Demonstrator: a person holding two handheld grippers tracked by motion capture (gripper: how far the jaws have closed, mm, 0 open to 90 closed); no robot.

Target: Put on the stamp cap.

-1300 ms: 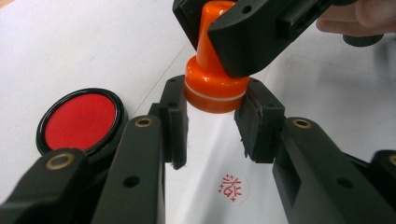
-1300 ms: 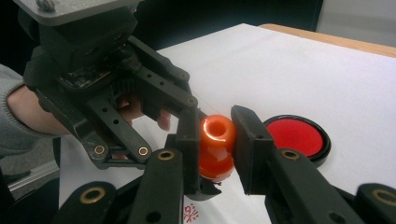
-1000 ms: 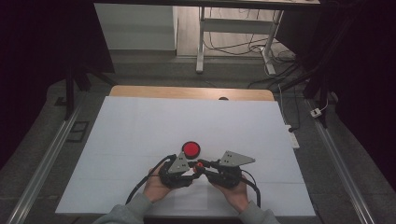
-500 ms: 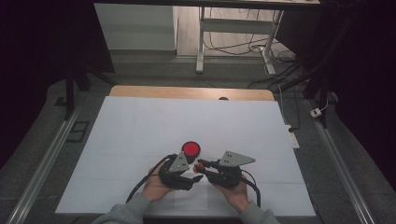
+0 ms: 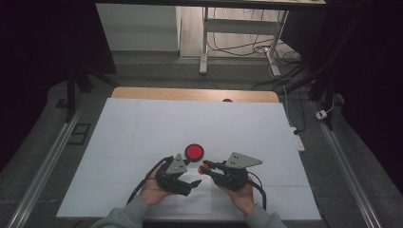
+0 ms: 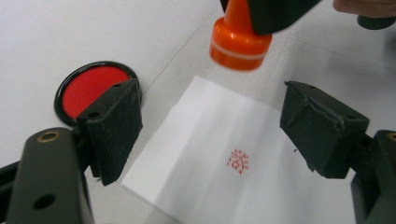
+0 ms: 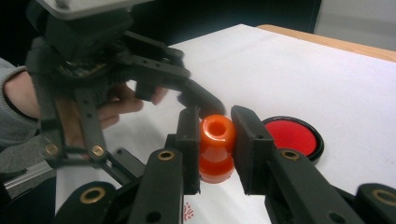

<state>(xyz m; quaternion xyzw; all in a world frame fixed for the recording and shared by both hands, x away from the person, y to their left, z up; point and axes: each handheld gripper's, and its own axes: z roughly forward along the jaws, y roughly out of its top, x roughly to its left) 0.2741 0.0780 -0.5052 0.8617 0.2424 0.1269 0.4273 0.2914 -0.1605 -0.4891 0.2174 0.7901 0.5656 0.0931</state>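
The right gripper (image 7: 214,140) is clamping an orange stamp (image 7: 215,147) by its handle, jaws pressed on both sides, and is holding it lifted just above a small sheet of white paper (image 6: 224,158) near the front middle of the white table (image 5: 142,123). A red stamped mark (image 6: 240,161) is already sitting on the sheet, so the pressing step looks done and the stamp is probably due to be carried away or re-inked. The round red ink pad (image 5: 194,152) is lying just beyond the paper, slightly to its left.

The left gripper (image 6: 210,126) is hovering low over the near side of the sheet; its jaws have just been opening and are standing wide apart with only the paper below them — nothing is being pinched.

To do this well, the person should be lifting the stamp straight up — any sideways drag would likely smear the wet mark. The left gripper ought to be staying off the print and, if the sheet tends to rise with the stamp, pressing a bare corner flat.
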